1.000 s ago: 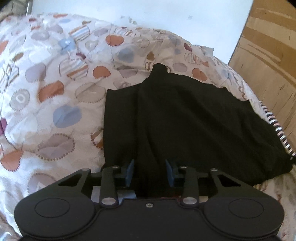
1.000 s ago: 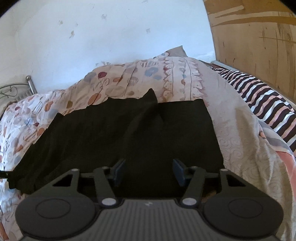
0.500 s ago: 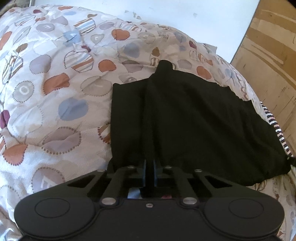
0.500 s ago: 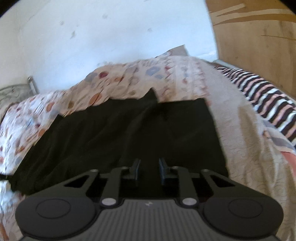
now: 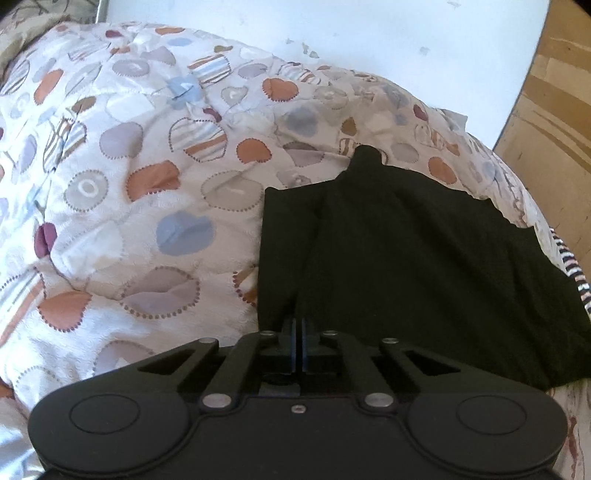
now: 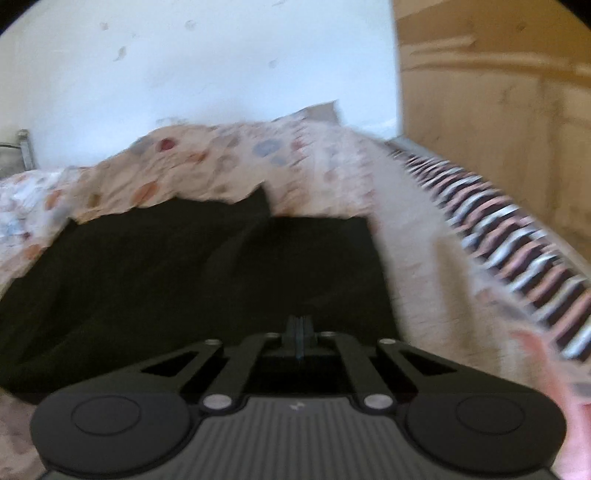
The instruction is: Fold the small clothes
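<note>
Lying spread on the heart-patterned quilted bedspread point(image 5: 122, 206), the black fabric garment point(image 5: 424, 266) is reaching under both tools: the left gripper point(image 5: 298, 325) is pinching its near edge, and the right gripper point(image 6: 300, 323) is clamping closed on the same edge.

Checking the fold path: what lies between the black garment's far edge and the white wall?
In both wrist views, only the patterned quilt lies between the black garment and the white wall.
</note>
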